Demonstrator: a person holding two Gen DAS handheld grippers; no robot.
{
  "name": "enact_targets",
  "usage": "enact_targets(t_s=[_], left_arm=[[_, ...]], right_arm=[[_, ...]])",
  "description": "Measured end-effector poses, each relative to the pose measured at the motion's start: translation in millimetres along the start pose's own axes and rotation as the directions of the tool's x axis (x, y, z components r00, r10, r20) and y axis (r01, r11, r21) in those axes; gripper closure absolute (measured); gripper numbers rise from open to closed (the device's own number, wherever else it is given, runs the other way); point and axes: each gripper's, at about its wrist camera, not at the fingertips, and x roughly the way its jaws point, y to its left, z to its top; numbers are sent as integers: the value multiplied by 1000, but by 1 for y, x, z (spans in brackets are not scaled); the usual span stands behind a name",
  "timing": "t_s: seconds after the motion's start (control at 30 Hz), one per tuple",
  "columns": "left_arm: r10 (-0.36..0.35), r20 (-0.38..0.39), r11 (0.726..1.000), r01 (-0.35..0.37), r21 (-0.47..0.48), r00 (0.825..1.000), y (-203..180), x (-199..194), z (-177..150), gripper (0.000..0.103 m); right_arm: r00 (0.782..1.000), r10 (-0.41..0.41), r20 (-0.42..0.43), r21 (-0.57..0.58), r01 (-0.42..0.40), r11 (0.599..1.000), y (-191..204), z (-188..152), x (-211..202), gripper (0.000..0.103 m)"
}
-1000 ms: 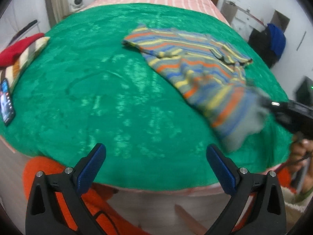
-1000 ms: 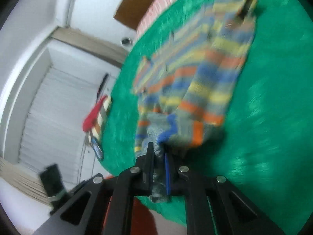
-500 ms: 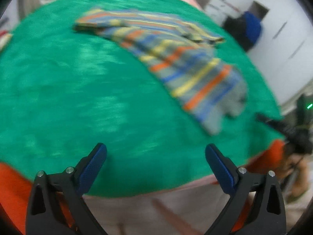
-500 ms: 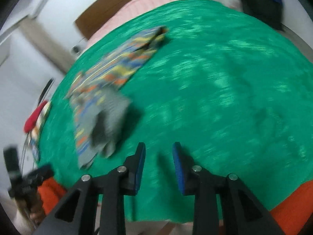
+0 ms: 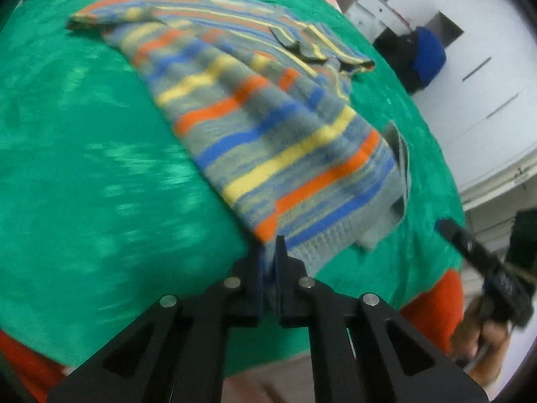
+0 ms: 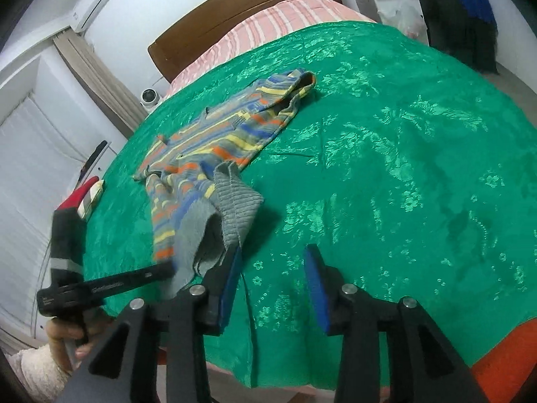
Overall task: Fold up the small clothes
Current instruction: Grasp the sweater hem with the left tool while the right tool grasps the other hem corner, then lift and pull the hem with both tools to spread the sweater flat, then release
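I see my left gripper (image 5: 268,252) with its jaws closed together on the near grey hem of the small knitted sweater with orange, yellow and blue stripes (image 5: 255,124). They have just been closing, and the cloth is pinched between them. In the right wrist view the same tool comes in from the left side and meets the grey edge of the garment near the front of the bed.

My right gripper (image 6: 272,280) has its jaws apart w/ nothing between them, only the shiny green bedspread with flower pattern (image 6: 402,154) is seen through the gap. They have just been opening. The grey ribbed cuff lies just beside the left blue pad (image 6: 231,278); I cannot tell if it touches it.

The sweater lies on the bedspread, stretched diagonal from the near edge toward the far side, partly bunched, one sleeve end far from me and the hem end near me.

Behind the spread I see a pink striped sheet (image 6: 268,23) and a brown wooden headboard (image 6: 235,10). At the left edge of the bed are a red cloth (image 6: 79,194) and a striped item beside it.
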Motion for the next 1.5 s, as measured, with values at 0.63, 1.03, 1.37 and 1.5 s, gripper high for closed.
enact_targets(t_s=[0.63,1.03,1.37,1.5], left_arm=[[226,60,974,-226,1,972,110,-77,-22,100],[240,34,970,-241,33,970,99,-75,-25,100],[247,-27,968,-245,58,969,114,-80,-24,100],[258,-44,964,-254,74,965,112,-71,-27,100]], right_arm=[[962,138,-234,211,-88,973,13,47,73,23],[978,116,-174,-110,-136,984,44,42,59,99],[968,-35,-249,-441,-81,894,63,-30,-28,91],[946,-58,-320,-275,-34,961,16,-39,-11,82]])
